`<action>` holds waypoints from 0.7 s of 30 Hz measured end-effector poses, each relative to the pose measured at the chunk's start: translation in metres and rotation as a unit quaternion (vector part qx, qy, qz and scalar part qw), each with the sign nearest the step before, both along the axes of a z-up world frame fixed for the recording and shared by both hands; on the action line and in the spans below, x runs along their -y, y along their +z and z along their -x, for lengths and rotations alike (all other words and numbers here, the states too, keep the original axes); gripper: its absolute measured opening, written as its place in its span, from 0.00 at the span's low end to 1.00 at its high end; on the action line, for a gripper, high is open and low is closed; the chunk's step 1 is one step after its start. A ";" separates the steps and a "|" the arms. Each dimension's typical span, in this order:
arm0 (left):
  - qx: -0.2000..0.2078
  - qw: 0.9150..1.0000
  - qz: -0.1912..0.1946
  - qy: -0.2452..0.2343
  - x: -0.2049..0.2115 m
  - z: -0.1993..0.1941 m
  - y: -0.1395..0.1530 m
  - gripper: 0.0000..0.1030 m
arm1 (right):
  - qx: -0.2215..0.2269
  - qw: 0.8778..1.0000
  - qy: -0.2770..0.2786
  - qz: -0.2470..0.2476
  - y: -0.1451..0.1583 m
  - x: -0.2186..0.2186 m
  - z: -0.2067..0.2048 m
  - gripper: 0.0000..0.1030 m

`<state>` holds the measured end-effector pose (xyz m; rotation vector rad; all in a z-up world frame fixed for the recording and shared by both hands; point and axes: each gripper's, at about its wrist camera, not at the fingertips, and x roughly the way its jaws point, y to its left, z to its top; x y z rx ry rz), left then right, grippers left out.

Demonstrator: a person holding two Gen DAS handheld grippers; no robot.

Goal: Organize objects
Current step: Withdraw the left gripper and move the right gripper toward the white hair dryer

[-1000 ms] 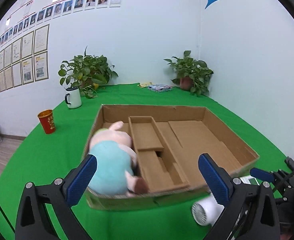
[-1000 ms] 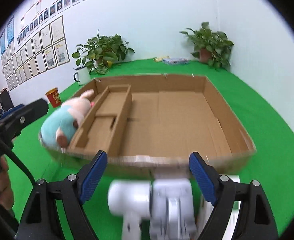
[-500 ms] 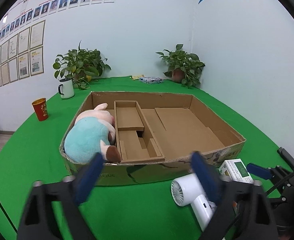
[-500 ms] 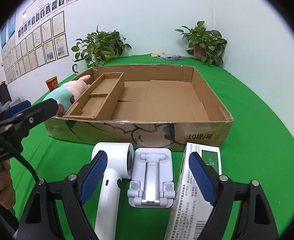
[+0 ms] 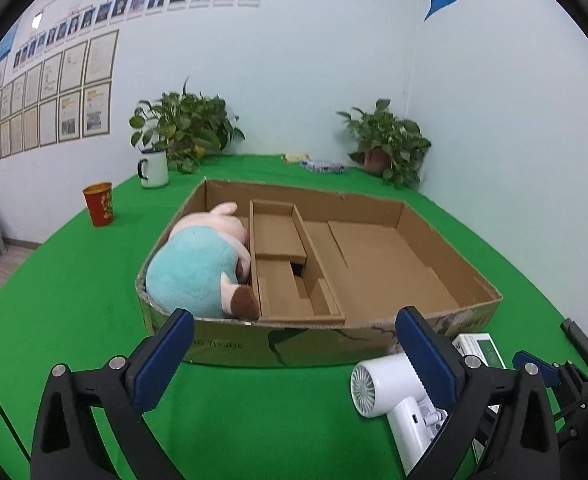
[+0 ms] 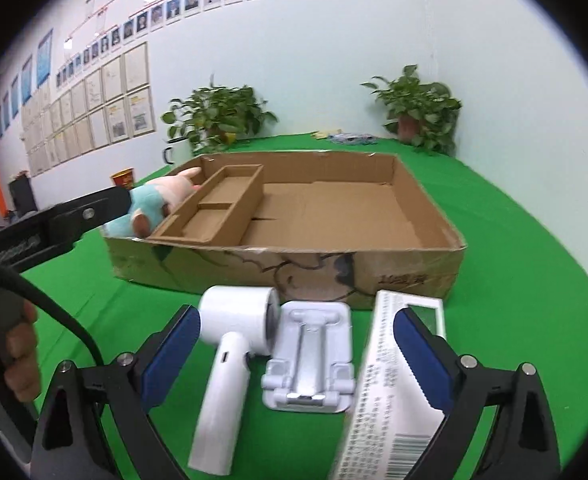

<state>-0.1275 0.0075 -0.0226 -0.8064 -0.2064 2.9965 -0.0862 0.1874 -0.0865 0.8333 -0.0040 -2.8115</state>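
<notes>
One cardboard box sits on the green bench, divided by one insert into a left bay, two small middle compartments and one large right bay. One plush toy lies in the left bay, against the insert wall; the other compartments hold nothing visible. Three items lie on the bench just in front of the box's near wall: one white hair dryer, one white folding stand just right of it, and one printed carton at the right. The left hand-held gripper has just been opening; its jaws stand spread, nothing between them, pointing at the box front. The right hand-held gripper has likewise just been opening; its jaws are spread above the three items, with its right finger overlapping the carton in view, contact not determinable. At the far edge stand two potted plants, one mug and one red cup.
</notes>
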 end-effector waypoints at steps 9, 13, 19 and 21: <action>0.036 0.998 -0.020 -0.043 -0.003 0.009 -0.013 0.98 | 0.007 1.000 0.005 -0.004 -0.004 0.002 -0.002 0.98; 0.066 0.994 -0.038 -0.078 -0.008 0.017 -0.022 0.98 | 0.012 0.999 0.044 0.014 -0.006 0.004 -0.008 0.98; 0.132 0.976 -0.085 -0.151 -0.014 0.026 -0.047 0.87 | 0.035 0.989 0.142 0.018 -0.022 0.024 -0.040 0.98; 0.153 0.966 -0.097 -0.182 -0.020 0.028 -0.057 0.86 | 0.059 0.988 0.135 0.040 -0.031 0.023 -0.040 0.98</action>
